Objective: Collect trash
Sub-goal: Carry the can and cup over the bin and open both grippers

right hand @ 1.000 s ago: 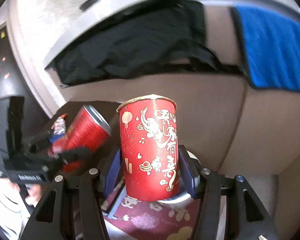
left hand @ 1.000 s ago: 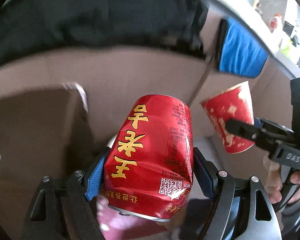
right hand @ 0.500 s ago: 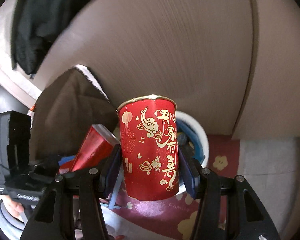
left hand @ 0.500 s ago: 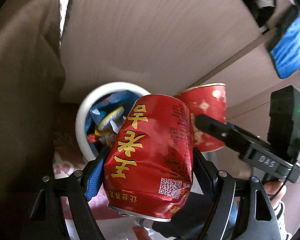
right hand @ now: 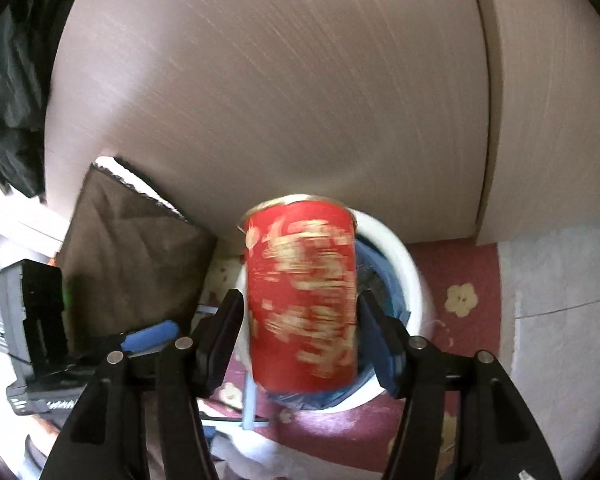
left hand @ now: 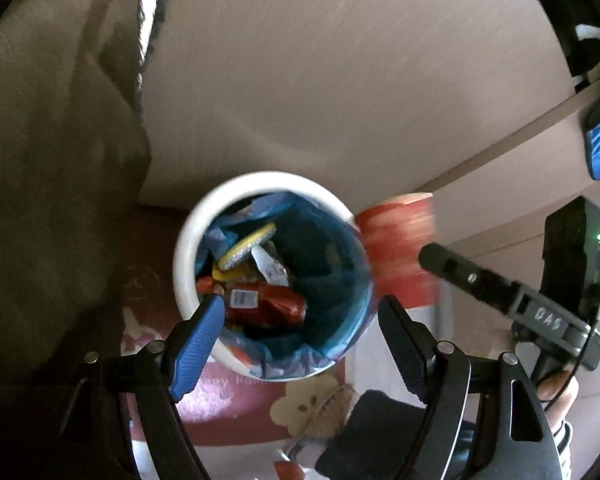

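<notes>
The white bin (left hand: 188, 248) with a blue liner stands on the floor below both grippers. In the left wrist view my left gripper (left hand: 300, 302) hangs open over its mouth with nothing between the pads. The red can (left hand: 268, 304) lies inside the bin among wrappers. My right gripper (right hand: 300, 296) is over the bin's rim (right hand: 404, 264) and its jaws are opening. The red paper cup (right hand: 304, 304) is between them, blurred, with slim gaps to both pads. The left wrist view shows the same cup (left hand: 400, 252) beside the bin.
A beige panel (left hand: 340, 80) rises right behind the bin. A brown cloth (left hand: 60, 160) hangs to its left. A red flowered mat (left hand: 236, 392) lies under the bin. A person's hand (left hand: 556, 392) holds the right gripper's handle.
Both grippers dropped toward the bin. The left gripper opened and the red can fell into the bin. The right jaws have widened and the cup now blurs between them.
</notes>
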`<action>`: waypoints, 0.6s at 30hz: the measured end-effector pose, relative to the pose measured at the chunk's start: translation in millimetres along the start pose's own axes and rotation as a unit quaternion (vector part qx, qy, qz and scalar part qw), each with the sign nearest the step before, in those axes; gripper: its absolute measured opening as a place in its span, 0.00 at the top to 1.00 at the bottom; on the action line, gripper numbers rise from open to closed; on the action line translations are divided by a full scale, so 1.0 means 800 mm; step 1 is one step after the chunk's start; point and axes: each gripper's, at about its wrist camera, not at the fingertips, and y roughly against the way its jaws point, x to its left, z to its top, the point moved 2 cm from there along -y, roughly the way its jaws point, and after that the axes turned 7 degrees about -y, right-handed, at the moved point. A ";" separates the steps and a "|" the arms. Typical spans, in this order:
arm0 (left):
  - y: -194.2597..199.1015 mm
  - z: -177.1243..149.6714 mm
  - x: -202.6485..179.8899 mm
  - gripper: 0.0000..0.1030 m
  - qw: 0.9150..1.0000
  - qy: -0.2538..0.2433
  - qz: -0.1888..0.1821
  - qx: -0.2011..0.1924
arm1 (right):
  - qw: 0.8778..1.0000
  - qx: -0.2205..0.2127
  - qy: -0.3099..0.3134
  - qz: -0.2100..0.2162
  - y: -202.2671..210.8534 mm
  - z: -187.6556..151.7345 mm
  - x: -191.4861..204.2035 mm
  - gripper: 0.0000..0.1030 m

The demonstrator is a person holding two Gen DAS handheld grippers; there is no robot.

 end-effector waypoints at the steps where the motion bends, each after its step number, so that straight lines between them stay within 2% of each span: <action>1: 0.005 0.003 -0.001 0.24 1.000 -0.004 0.003 -0.004 | 1.000 0.001 0.003 -0.004 0.000 -0.001 0.001 0.45; 6: 0.031 0.010 -0.004 0.24 0.999 -0.026 0.037 -0.020 | 0.999 0.000 0.029 -0.021 -0.001 -0.004 0.016 0.45; 10: 0.055 0.007 -0.005 0.24 0.997 -0.040 0.059 -0.028 | 0.998 -0.004 0.044 -0.052 0.004 -0.010 0.028 0.45; 13: 0.080 0.001 -0.006 0.24 0.996 -0.046 0.061 -0.042 | 0.995 -0.012 0.068 -0.077 0.018 -0.019 0.045 0.45; 16: 0.117 -0.005 -0.010 0.24 0.995 -0.058 0.054 -0.064 | 0.992 -0.022 0.089 -0.083 0.036 -0.025 0.068 0.45; 18: 0.148 -0.009 -0.013 0.24 0.992 -0.067 0.065 -0.083 | 0.990 -0.034 0.103 -0.085 0.050 -0.029 0.088 0.45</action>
